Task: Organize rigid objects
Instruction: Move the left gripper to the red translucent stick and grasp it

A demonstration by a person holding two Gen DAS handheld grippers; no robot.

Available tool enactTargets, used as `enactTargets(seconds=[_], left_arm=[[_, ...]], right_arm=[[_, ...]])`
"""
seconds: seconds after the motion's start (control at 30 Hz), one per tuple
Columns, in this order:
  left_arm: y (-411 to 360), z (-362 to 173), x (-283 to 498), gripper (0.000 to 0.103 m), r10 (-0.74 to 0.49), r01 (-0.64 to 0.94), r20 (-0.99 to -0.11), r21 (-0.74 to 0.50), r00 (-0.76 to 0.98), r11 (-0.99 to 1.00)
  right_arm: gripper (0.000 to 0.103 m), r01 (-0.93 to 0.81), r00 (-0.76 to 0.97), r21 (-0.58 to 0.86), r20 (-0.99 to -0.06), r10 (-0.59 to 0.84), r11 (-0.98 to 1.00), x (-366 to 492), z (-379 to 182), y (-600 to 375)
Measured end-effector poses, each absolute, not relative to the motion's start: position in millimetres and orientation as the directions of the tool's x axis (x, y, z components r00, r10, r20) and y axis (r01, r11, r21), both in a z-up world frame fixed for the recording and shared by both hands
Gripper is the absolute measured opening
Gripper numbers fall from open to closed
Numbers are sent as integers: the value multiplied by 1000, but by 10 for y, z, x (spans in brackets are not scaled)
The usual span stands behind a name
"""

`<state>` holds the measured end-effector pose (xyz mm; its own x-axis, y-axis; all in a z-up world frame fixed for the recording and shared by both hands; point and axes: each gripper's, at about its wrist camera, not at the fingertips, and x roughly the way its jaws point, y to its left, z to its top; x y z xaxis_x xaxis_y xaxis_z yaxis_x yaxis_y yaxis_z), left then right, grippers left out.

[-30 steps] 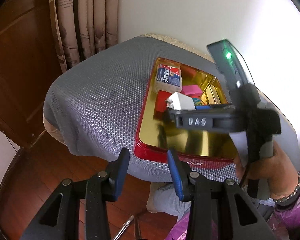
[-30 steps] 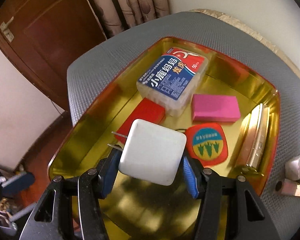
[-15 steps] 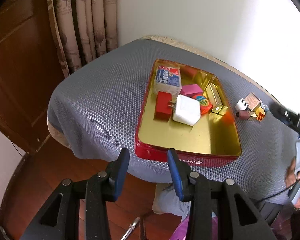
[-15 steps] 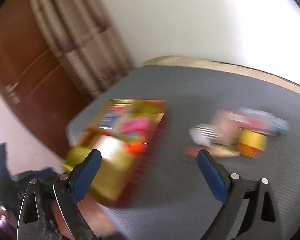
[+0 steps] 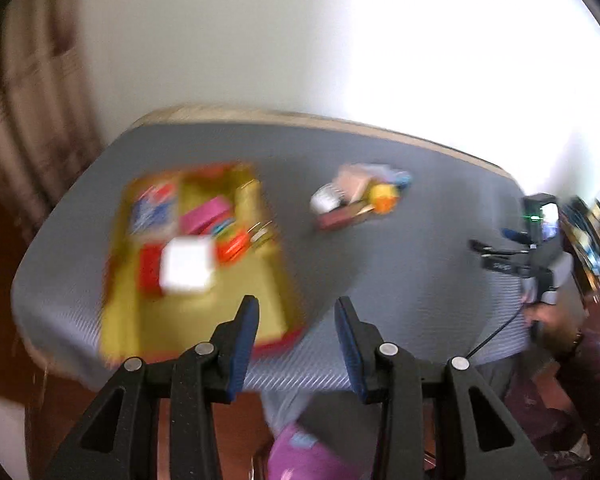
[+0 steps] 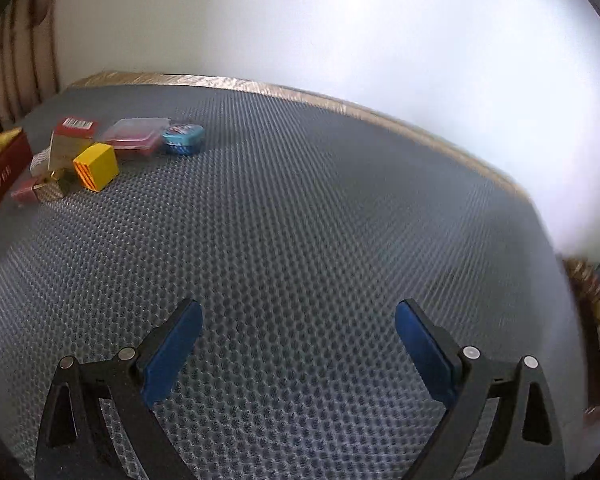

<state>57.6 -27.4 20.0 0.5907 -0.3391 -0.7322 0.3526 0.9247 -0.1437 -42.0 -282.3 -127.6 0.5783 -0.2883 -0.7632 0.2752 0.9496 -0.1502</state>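
Observation:
A red-rimmed gold tray (image 5: 204,328) lies at the left of the grey mat, blurred. In it sit a white charger (image 5: 186,266), a red block, a pink block and a blue-labelled box. Right of the tray a small pile (image 5: 356,200) rests on the mat. It includes a yellow cube (image 6: 96,166), a blue tin (image 6: 183,140), a clear pink box (image 6: 134,136) and a red box (image 6: 76,126). My left gripper (image 5: 297,308) hovers open and empty at the tray's near right corner. My right gripper (image 6: 298,312) is wide open over bare mat, well right of the pile.
The grey honeycomb mat (image 6: 300,200) covers a table against a white wall. A hand holds the right gripper (image 5: 512,260) at the table's right end. A curtain (image 5: 28,120) hangs at the left, and wooden floor lies below the near edge.
The right gripper let go of the white charger, which now lies in the tray, opened wide and swung right over bare mat. The left view swung right and blurred.

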Motion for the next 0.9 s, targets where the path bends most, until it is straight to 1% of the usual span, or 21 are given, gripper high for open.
enactTargets(seconds=[0.07, 0.1, 0.17, 0.3, 0.33, 0.4, 0.7, 0.8, 0.9], left_arm=[[-535, 252, 802, 51, -374, 432, -723, -116, 580, 894], [-628, 249, 903, 51, -370, 446, -725, -97, 581, 890], [-820, 189, 1161, 51, -367, 474, -736, -71, 569, 878], [-1112, -76, 1665, 51, -324, 489, -797, -42, 510, 871], [-1172, -153, 1759, 51, -299, 481, -812, -25, 501, 876], [-1252, -289, 1883, 51, -287, 494, -840, -25, 461, 869], [-1509, -686, 2258, 51, -232, 533, -900, 1, 369, 846], [-1565, -738, 2306, 52, -203, 536, -905, 32, 373, 844], [-1605, -771, 2362, 52, -212, 542, -910, 16, 356, 840]], right_arm=[[99, 275, 613, -113, -745, -264, 955, -441, -1225, -2849], [99, 271, 622, -98, -742, -252, 957, -450, -1217, -2856], [99, 261, 626, -83, -744, -235, 962, -458, -1216, -2854], [100, 249, 657, -24, -730, -187, 968, -520, -1200, -2912], [100, 247, 666, -3, -726, -172, 969, -543, -1178, -2931], [100, 244, 679, 25, -719, -152, 970, -566, -1162, -2967], [100, 208, 698, 69, -710, -98, 976, -539, -1128, -2983], [100, 201, 701, 79, -708, -87, 976, -527, -1128, -2985], [100, 194, 699, 85, -711, -77, 977, -536, -1139, -2988]])
